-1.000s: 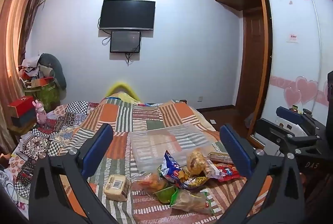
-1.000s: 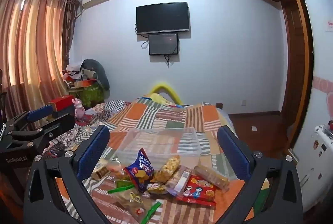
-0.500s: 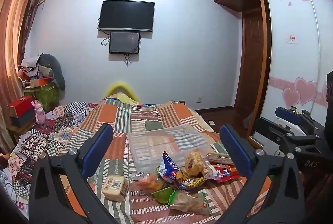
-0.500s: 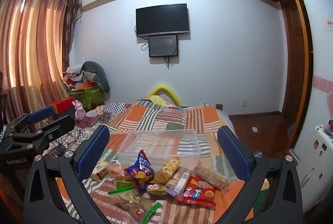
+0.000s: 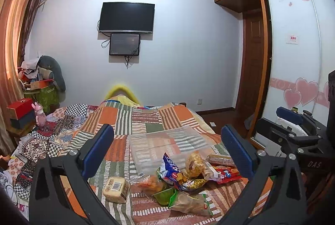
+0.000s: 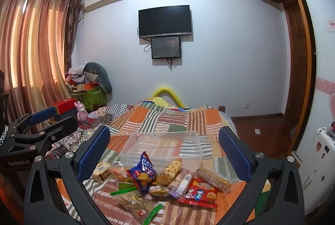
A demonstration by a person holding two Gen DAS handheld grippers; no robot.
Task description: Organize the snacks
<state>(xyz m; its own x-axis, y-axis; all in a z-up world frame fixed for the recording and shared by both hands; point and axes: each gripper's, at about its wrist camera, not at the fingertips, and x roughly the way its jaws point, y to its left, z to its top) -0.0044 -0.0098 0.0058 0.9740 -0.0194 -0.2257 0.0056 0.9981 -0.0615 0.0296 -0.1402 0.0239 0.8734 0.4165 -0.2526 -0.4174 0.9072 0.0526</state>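
A pile of snack packets lies on the patchwork bed: a blue bag (image 6: 142,172), a red packet (image 6: 199,192), a popcorn bag (image 6: 169,168), a wrapped cake (image 5: 115,188) and green-edged bags (image 5: 188,203). An empty clear plastic box (image 6: 161,147) stands just behind them; it also shows in the left wrist view (image 5: 165,145). My left gripper (image 5: 167,153) is open and empty, above the pile. My right gripper (image 6: 164,153) is open and empty, above the pile. Each gripper shows at the edge of the other's view.
The patchwork quilt (image 6: 165,118) covers the bed. A cluttered side table with a red box (image 5: 19,108) and pink toy (image 5: 39,116) stands left. A wardrobe (image 5: 297,70) and wooden door (image 5: 251,70) are on the right. A TV (image 6: 165,21) hangs on the far wall.
Both views have shifted very slightly; the snacks and box have not moved and both grippers stay open.
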